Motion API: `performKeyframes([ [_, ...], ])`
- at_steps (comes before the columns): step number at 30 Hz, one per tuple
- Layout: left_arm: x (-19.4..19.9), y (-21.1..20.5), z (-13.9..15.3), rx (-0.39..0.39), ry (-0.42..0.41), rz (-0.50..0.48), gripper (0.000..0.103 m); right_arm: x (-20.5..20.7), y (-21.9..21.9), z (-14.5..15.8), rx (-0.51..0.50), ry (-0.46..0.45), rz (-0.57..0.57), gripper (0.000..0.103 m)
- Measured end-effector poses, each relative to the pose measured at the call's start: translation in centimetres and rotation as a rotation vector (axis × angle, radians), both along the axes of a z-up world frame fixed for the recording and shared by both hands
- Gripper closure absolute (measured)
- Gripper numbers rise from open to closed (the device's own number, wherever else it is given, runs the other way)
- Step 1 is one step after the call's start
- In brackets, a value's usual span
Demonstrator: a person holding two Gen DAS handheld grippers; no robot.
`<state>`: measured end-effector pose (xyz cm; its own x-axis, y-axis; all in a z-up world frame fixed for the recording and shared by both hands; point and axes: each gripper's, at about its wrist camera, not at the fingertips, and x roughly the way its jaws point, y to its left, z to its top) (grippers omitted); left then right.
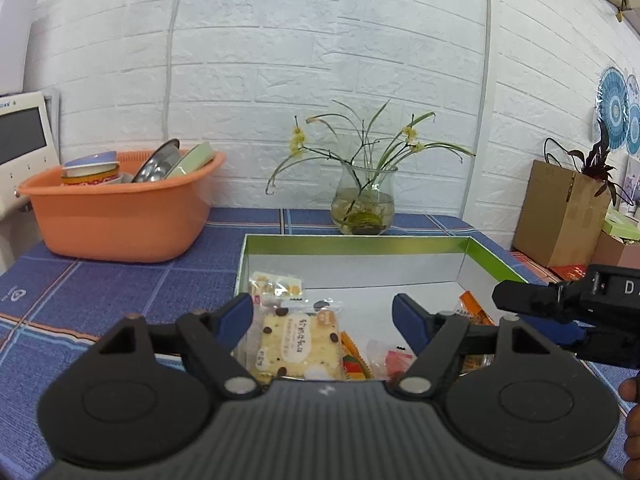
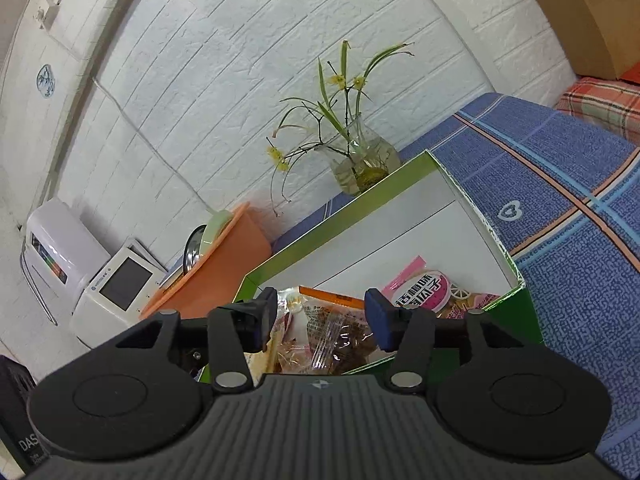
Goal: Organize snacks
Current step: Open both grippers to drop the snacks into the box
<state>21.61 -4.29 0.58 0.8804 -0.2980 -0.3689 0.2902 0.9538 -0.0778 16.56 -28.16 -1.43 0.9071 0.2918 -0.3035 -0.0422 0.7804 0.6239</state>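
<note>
A green-rimmed white box [image 1: 360,242] lies on the blue checked tablecloth and holds several snack packets. My left gripper [image 1: 323,322] is open above the box's near left part, over a cream biscuit packet with dark dots [image 1: 298,346]. A small yellow candy packet [image 1: 276,285] lies behind it. My right gripper [image 2: 322,318] is open, tilted, above a clear packet of brown snack with an orange top [image 2: 340,332]. A pink packet [image 2: 430,288] lies in the box's [image 2: 400,172] corner. The right gripper also shows at the left wrist view's right edge [image 1: 560,312].
An orange basin [image 1: 120,208] with bowls and plates stands at the back left. A glass vase with yellow flowers [image 1: 364,200] stands behind the box. A cardboard box [image 1: 560,212] is at the far right. A white appliance [image 2: 116,284] stands beyond the basin.
</note>
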Motion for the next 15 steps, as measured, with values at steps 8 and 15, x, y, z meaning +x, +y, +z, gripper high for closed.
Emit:
performKeyframes([
  [8, -4.8, 0.1, 1.5, 0.162, 0.0, -0.053, 0.001, -4.1, 1.4, 3.1, -0.249, -0.083, 0.15, 0.019],
  [15, -12.5, 1.5, -0.3, 0.071, 0.079, -0.126, 0.0, -6.7, 0.5, 0.8, -0.21, 0.035, 0.227, 0.018],
])
